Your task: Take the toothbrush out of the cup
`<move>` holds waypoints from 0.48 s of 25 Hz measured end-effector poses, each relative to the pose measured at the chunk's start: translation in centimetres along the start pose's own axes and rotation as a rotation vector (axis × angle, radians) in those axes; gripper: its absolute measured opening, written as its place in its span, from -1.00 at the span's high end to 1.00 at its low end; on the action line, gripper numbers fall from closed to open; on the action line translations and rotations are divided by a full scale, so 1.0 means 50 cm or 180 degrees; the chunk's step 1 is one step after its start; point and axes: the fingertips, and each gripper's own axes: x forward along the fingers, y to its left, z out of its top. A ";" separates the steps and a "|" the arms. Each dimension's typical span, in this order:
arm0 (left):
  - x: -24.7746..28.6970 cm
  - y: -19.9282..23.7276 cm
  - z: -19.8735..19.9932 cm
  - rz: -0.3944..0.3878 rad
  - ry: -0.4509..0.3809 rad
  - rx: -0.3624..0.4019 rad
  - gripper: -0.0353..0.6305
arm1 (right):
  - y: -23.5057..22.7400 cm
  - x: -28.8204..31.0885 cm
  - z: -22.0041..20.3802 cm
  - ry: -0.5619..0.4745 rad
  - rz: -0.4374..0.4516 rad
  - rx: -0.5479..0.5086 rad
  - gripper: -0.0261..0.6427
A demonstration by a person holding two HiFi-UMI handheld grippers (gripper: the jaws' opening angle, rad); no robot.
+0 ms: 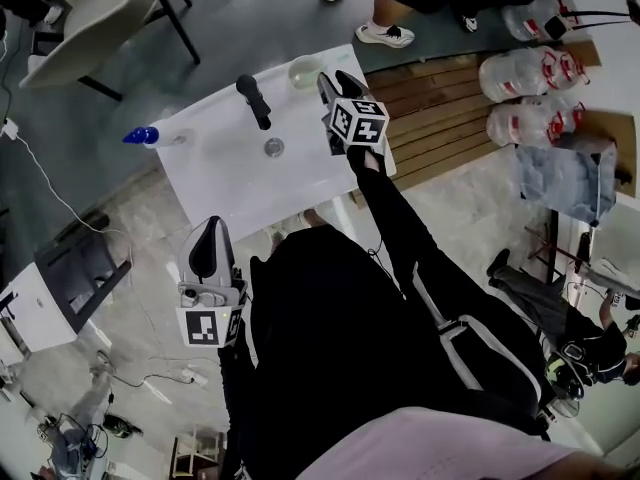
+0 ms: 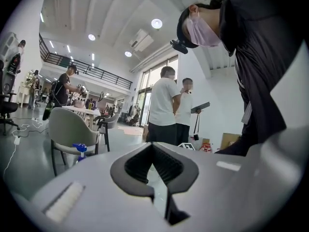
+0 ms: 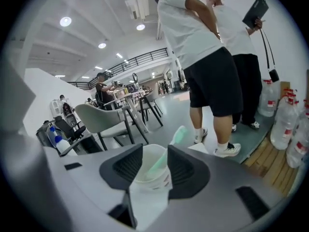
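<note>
A white cup [image 1: 305, 71] stands near the far edge of the white table [image 1: 230, 183]. In the right gripper view the cup [image 3: 150, 170] sits just ahead of my jaws, and a pale green toothbrush [image 3: 168, 151] leans in it with its head sticking up to the right. My right gripper [image 1: 330, 84] [image 3: 155, 151] is open, right next to the cup and touching nothing. My left gripper [image 1: 208, 232] [image 2: 152, 146] hangs off the table's near edge, low at the left, shut and empty.
On the table lie a black handled object [image 1: 254, 100], a small clear round piece [image 1: 273, 147] and a blue-capped spray bottle [image 1: 143, 135]. A wooden pallet [image 1: 450, 108] and water jugs [image 1: 530, 73] lie right of it. People stand beyond the table [image 3: 212, 71]. A chair [image 1: 90, 13] is far left.
</note>
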 end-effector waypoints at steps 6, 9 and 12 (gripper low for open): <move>0.100 -0.002 0.002 -0.0122 -0.0084 0.0037 0.88 | -0.028 0.053 -0.012 0.0138 -0.0039 0.0146 0.47; 0.158 -0.011 0.003 -0.0236 -0.0125 0.0047 0.88 | -0.039 0.075 -0.020 0.0181 -0.0008 0.0244 0.47; 0.197 -0.010 -0.007 -0.0255 -0.0049 0.0067 0.88 | -0.051 0.098 -0.030 0.0216 -0.0008 0.0324 0.47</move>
